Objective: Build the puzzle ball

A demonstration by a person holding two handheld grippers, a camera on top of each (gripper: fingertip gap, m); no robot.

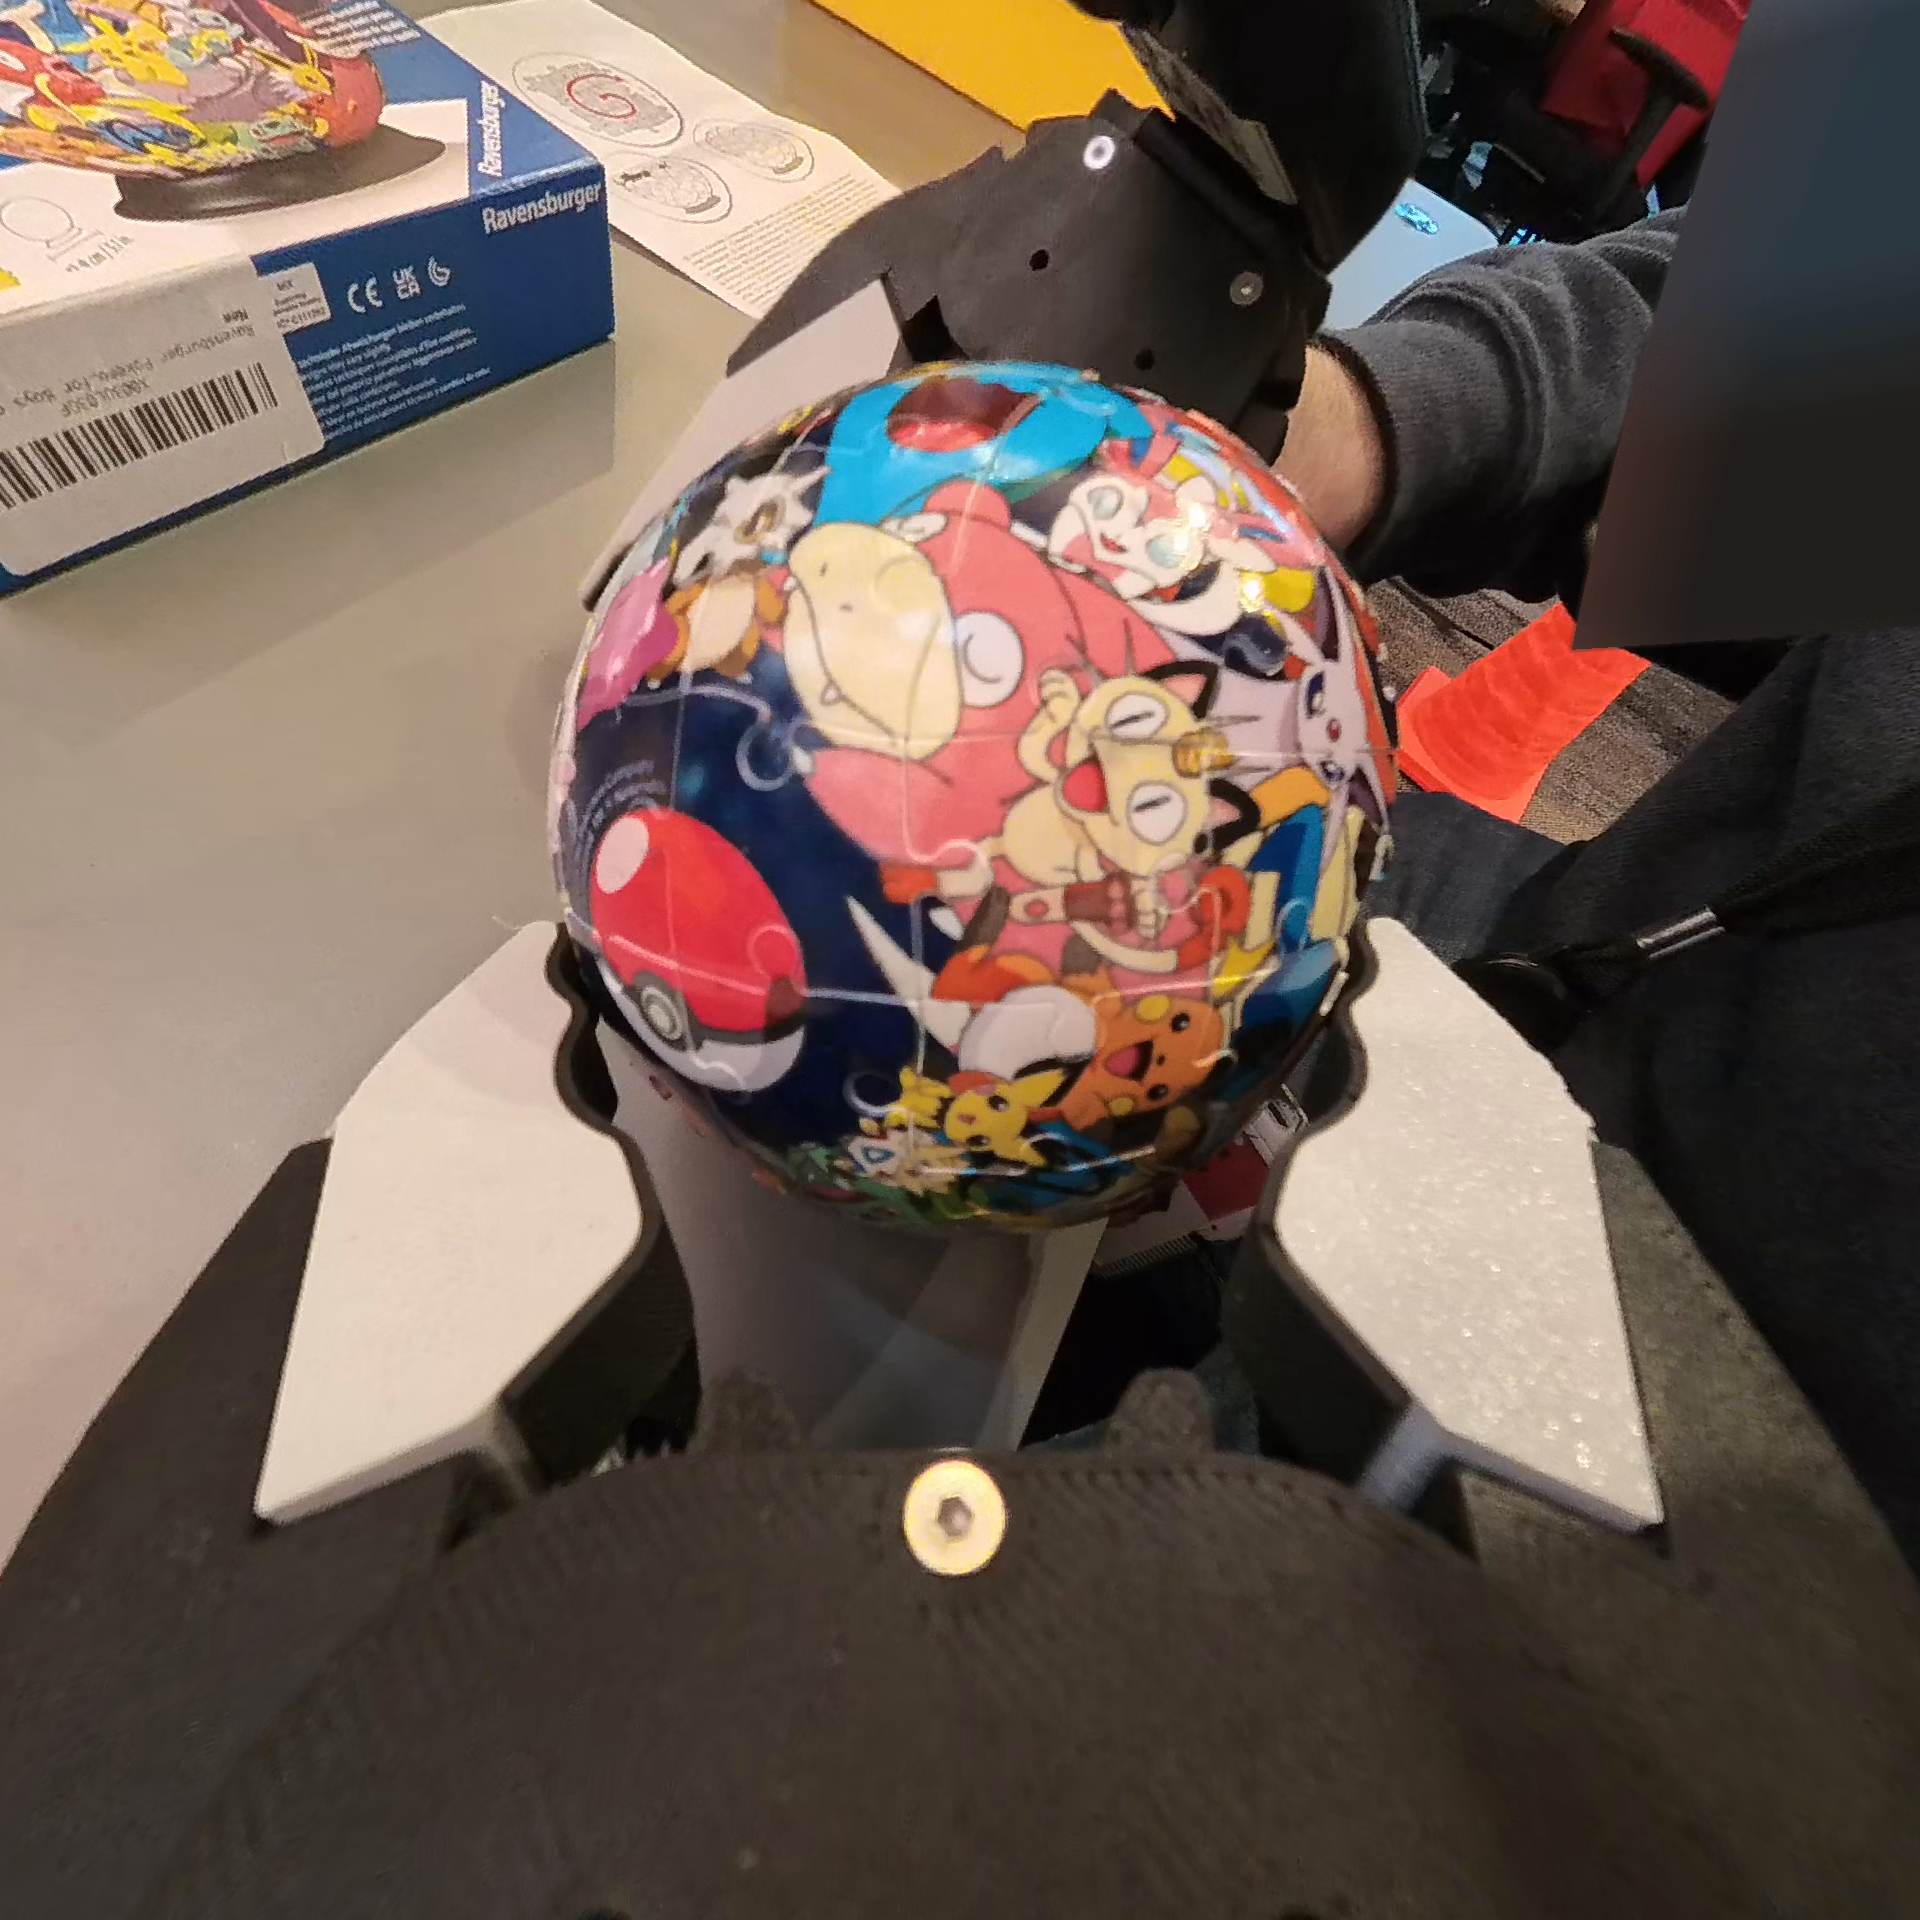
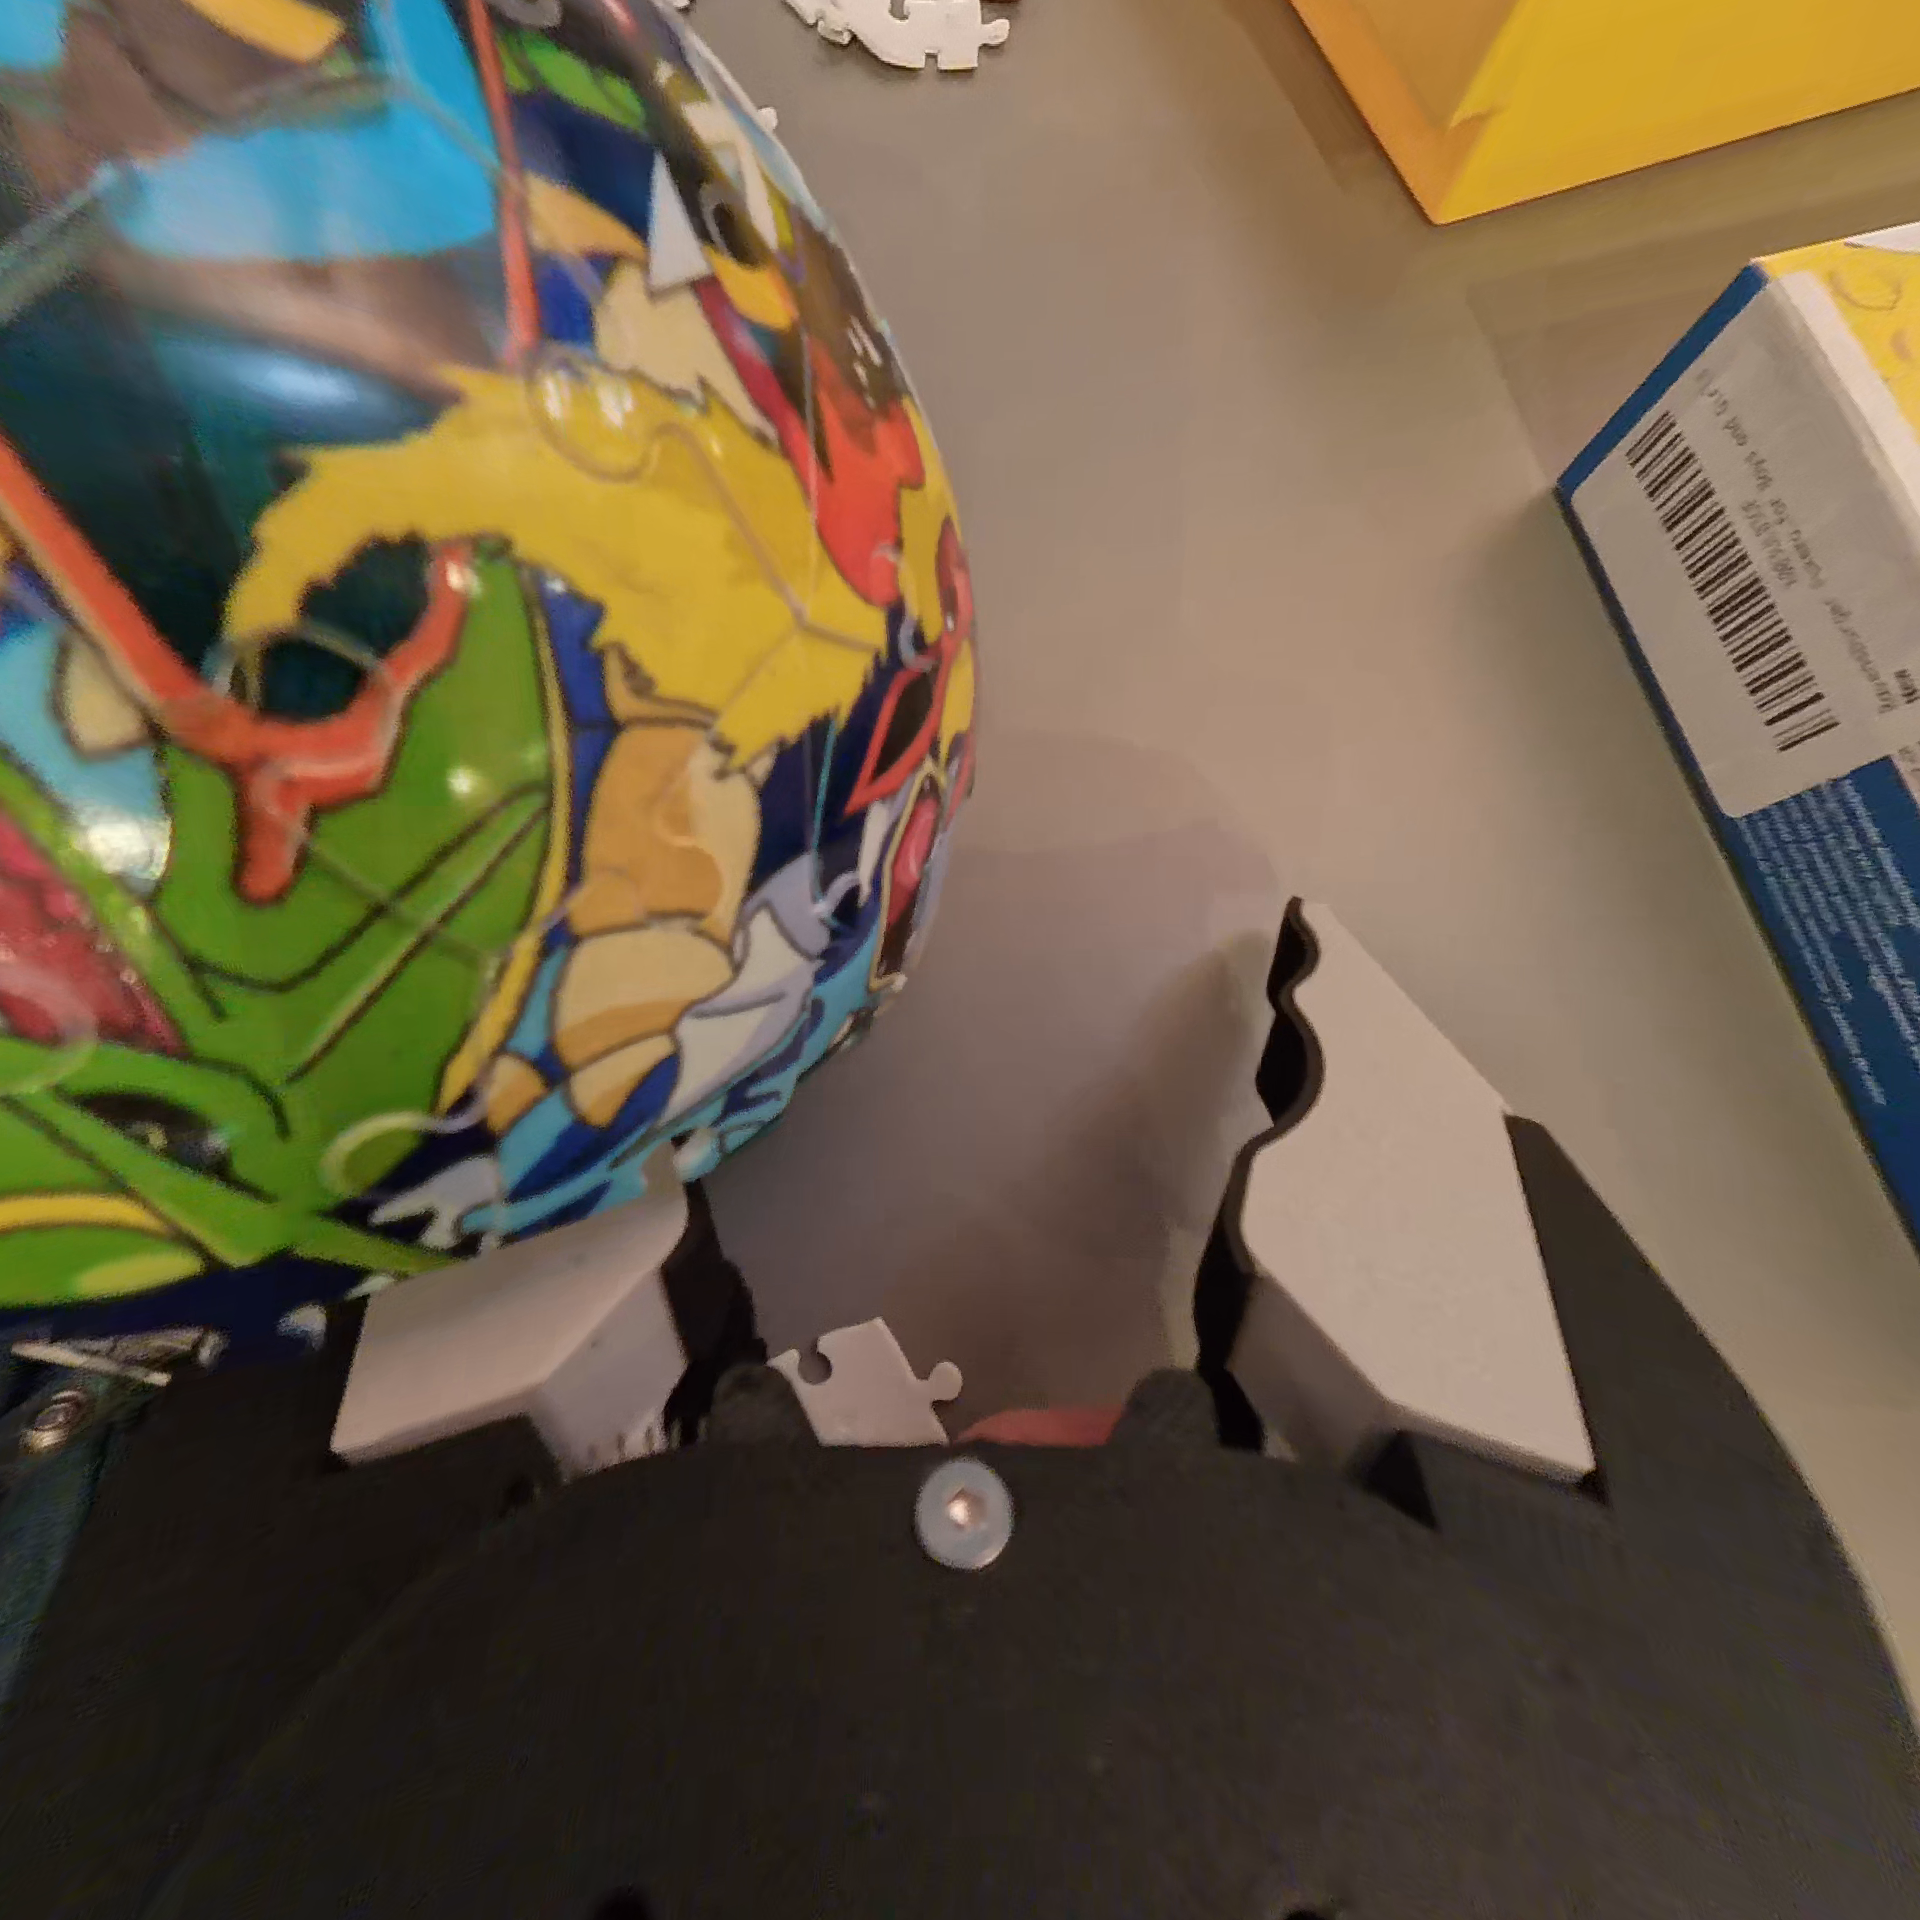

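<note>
The colourful cartoon-printed puzzle ball (image 1: 966,727) is held a little above the grey table (image 1: 260,831). My left gripper (image 1: 966,956) is shut on the ball, with a white finger on each lower side. My right gripper (image 1: 1039,260) is behind the ball at its far top. In the right wrist view the right gripper (image 2: 997,997) is open, the ball (image 2: 468,623) fills the left side, and it hides the tip of the left finger. A white face-down puzzle piece (image 2: 873,1397) shows between the fingers' bases; I cannot tell whether it lies on the table.
The blue puzzle box (image 1: 312,260) lies at the far left and shows at the right of the right wrist view (image 2: 1787,779). An instruction sheet (image 1: 727,177) and a yellow box (image 2: 1610,94) lie beyond. Loose white pieces (image 2: 904,31) lie far off. A person's sleeve (image 1: 1486,353) is at right.
</note>
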